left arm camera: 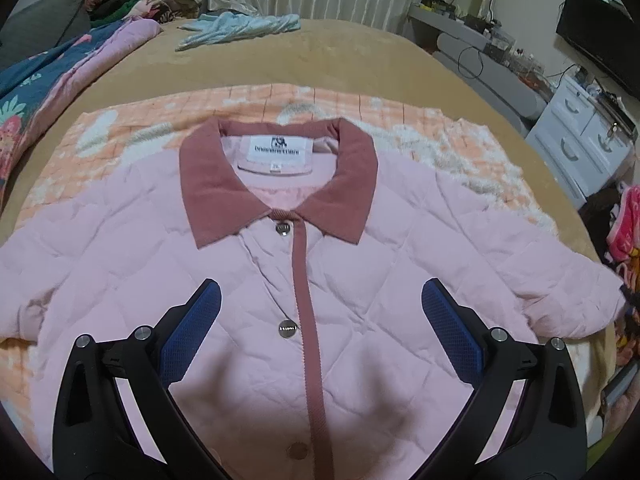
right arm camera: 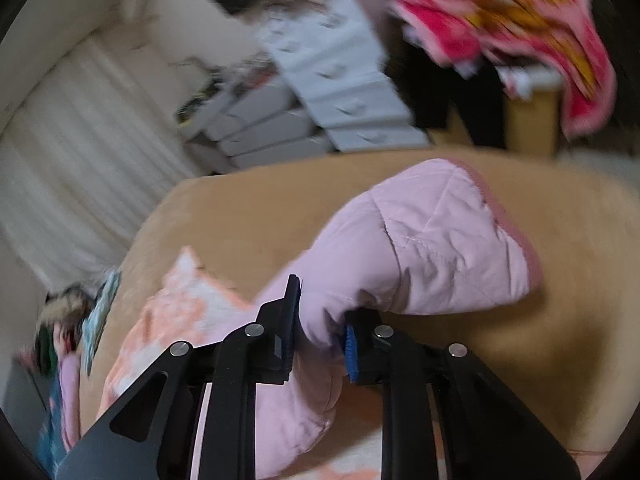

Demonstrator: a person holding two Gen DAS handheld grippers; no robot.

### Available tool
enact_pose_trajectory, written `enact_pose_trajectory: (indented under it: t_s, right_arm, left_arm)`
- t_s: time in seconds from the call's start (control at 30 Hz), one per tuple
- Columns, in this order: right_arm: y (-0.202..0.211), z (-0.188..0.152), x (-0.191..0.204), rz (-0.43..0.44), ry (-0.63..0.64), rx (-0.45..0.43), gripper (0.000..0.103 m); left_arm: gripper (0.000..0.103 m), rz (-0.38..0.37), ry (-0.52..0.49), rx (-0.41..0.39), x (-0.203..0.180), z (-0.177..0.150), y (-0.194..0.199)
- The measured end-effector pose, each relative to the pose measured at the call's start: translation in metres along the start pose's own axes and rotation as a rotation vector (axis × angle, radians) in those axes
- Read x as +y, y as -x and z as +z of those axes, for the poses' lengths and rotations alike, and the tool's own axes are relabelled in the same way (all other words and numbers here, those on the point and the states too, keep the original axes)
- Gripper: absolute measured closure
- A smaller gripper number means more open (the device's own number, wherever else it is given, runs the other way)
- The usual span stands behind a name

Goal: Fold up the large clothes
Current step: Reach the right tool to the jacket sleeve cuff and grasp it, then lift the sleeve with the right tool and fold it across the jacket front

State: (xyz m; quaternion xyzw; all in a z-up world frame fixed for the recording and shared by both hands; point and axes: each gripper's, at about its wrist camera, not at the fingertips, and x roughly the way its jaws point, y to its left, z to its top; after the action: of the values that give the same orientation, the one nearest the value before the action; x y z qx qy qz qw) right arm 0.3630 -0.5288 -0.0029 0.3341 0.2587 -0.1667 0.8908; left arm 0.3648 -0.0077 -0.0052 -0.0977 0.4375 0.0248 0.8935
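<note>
a pink quilted jacket lies face up across the middle of the left wrist view, buttoned, its dusty-rose collar toward the top of the frame and the placket running down the centre, so it is already laid out flat as a fold needs. it rests on an orange checked blanket spread over the tan bed, which gives it a broad flat surface. the left gripper hangs above the chest of the jacket at the bottom of the frame, its blue pads spread wide with nothing between them and no contact with the cloth that can be seen; it looks parked there, ready to pin or take the body once the sleeve comes over. in the right wrist view, which is blurred, the right gripper at lower centre is pinching the jacket's sleeve a little way back from the cuff, fabric bunched between the pads. the cuff end juts toward the right of the frame above the tan cover, lifted clear of the bed. gripping behind the cuff probably lets the whole sleeve be carried inward across the front, the likely first fold. a white set of drawers stands beyond the bed at upper centre.
</note>
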Motion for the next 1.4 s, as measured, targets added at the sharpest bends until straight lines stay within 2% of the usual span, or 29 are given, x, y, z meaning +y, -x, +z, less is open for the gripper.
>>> enact_pose_trajectory:
  t_s: [0.3, 0.63, 1.07, 1.3, 1.4]
  right_arm:
    - [0.063, 0.011, 0.134, 0.194, 0.344, -0.068, 0.087]
    - [0.115, -0.026, 0.258, 0.324, 0.598, -0.095, 0.087]
    - [0.144, -0.102, 0.345, 0.473, 0.778, -0.065, 0.087]
    - [0.139, -0.154, 0.366, 0.517, 0.854, -0.008, 0.087]
    - [0.136, -0.178, 0.372, 0.535, 0.882, 0.020, 0.087]
  left_arm:
    - [0.009, -0.058, 0.029, -0.048, 0.016, 0.018, 0.046]
    - [0.009, -0.066, 0.065, -0.091, 0.057, 0.029, 0.093]
    - [0.009, -0.151, 0.146, -0.139, 0.106, 0.033, 0.126]
    - [0.009, -0.187, 0.188, -0.137, 0.127, 0.025, 0.127]
    - [0.009, -0.228, 0.224, -0.128, 0.135, 0.021, 0.125]
